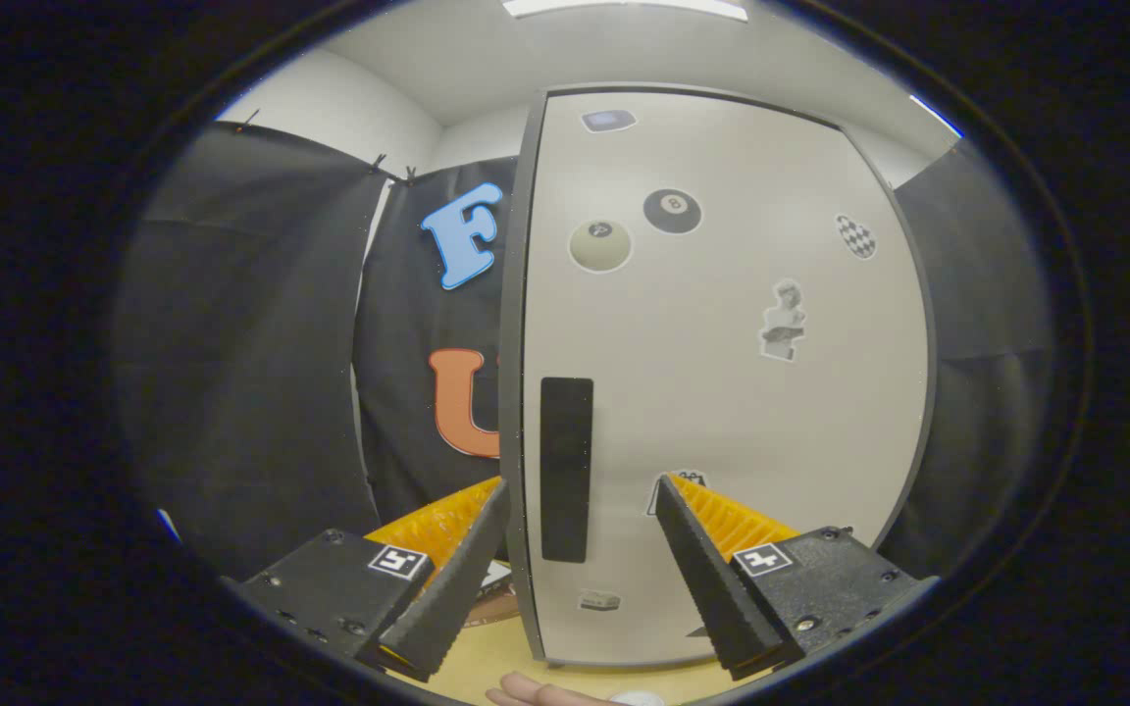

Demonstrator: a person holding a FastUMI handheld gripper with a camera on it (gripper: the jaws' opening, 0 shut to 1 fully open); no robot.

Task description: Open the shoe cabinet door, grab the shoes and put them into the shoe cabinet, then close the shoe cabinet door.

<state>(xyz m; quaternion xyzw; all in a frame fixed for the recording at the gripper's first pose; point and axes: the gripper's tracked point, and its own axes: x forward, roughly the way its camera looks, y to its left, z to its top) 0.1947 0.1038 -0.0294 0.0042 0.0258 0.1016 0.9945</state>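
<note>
Gripper (583, 490) spread wide, black handle (566, 469) between fingers, stickered cabinet door (722, 392) ahead

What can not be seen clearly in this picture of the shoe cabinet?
- Cabinet inside, gripper view: hidden behind the closed door.
- Stickers: too small to read.
- Person's hand: cut off below the open hand-held gripper, whose fingers flank the black handle.

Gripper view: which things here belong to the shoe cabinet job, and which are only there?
Job:
- cabinet door, shut
- black handle, between the open tool's fingers

Only there:
- stickers on the door
- hand below
- black cloth wall
</note>
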